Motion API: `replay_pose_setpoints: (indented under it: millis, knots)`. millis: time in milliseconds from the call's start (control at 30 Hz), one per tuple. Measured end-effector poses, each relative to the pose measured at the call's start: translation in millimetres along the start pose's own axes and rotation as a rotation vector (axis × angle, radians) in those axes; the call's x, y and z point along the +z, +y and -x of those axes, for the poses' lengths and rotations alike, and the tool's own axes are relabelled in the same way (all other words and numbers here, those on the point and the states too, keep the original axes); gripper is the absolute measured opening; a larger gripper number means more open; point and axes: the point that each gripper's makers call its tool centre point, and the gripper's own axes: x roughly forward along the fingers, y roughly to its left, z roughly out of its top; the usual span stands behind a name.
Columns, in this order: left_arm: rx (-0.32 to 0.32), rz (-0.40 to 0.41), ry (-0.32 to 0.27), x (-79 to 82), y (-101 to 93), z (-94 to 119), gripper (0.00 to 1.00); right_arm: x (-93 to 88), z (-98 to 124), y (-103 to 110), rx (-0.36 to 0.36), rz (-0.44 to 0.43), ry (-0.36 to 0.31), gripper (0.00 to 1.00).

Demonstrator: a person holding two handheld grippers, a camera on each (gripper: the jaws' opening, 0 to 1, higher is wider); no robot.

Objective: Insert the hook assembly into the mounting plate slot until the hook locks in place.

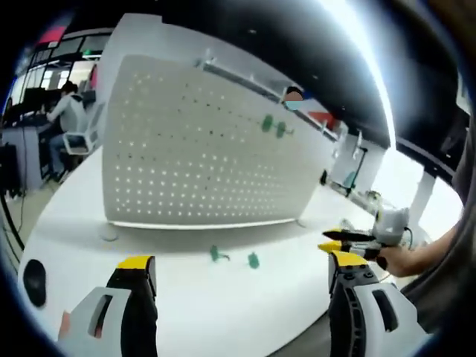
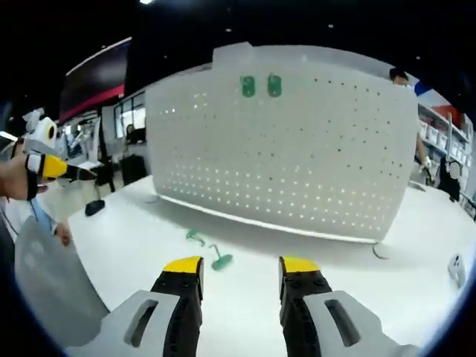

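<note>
One white pegboard (image 2: 297, 141) is standing upright on the white desk (image 2: 134, 245), carrying two green hooks (image 2: 260, 86) near its top edge. Two more loose green hooks (image 2: 210, 249) are lying on the desk in front of the pegboard, just ahead of the right hand-held gripper (image 2: 239, 269), whose jaws are gaping apart with nothing between them. The left hand-held gripper (image 1: 242, 262) is likewise spreading wide and empty, the loose hooks (image 1: 234, 257) lying between its tips and the pegboard (image 1: 201, 141). The left gripper view is also showing a black puck (image 1: 34, 281) on the desk (image 1: 223, 312) and a seated person (image 1: 63, 111) beyond the pegboard.
</note>
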Motion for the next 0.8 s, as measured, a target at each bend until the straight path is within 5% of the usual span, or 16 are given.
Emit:
replay_pose_setpoints:
  millis: [433, 800]
  knots:
    - [-0.001, -0.014, 0.118, -40.3, -1.0, 0.4, 0.98, -29.9, 26.4, 9.7, 0.031, 0.004, 0.071, 0.48]
    - [-0.012, 0.028, 0.196, -59.6, -5.1, 6.6, 0.99, -56.6, 39.7, 25.2, 0.143, 0.016, 0.172, 0.49]
